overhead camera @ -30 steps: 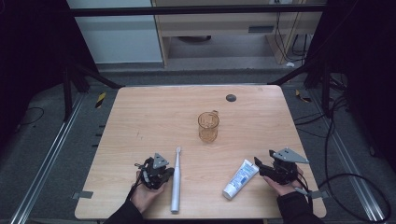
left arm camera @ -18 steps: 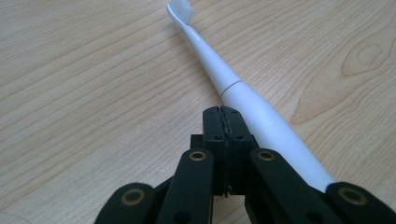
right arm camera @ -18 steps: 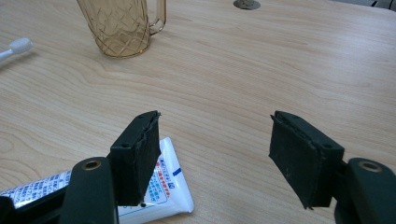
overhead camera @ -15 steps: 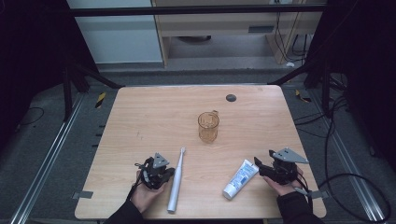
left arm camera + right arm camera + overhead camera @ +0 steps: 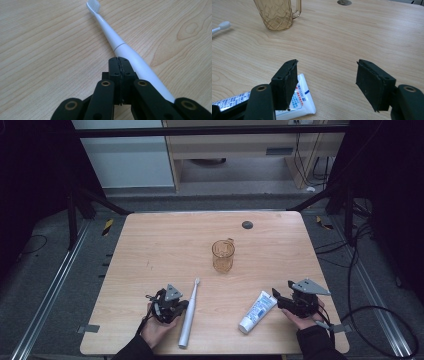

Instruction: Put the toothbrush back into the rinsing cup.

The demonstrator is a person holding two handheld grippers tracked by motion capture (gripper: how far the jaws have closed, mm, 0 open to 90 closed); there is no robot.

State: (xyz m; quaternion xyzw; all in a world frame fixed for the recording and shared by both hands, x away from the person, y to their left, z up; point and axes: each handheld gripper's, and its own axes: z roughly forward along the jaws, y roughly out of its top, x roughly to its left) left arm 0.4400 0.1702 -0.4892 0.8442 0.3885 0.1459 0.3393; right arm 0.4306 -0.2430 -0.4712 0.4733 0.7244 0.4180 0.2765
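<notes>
Pre-grasp, likely: left gripper [image 5: 119, 75] pressed together beside toothbrush [image 5: 117, 42]; right gripper [image 5: 329, 85] spread, toothpaste tube [image 5: 297, 102] at seven o'clock. Next: spreading left, straddling handle.

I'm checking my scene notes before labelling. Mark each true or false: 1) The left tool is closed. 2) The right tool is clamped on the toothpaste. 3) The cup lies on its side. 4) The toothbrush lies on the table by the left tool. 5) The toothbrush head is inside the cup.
1) True: the left tool has its jaws pressed together.
2) False: the right tool is open, with the toothpaste tube lying beside one jaw, not between them.
3) False: the amber cup stands upright.
4) True: the white toothbrush lies flat beside it.
5) False: the head rests on the table, short of the cup.
</notes>
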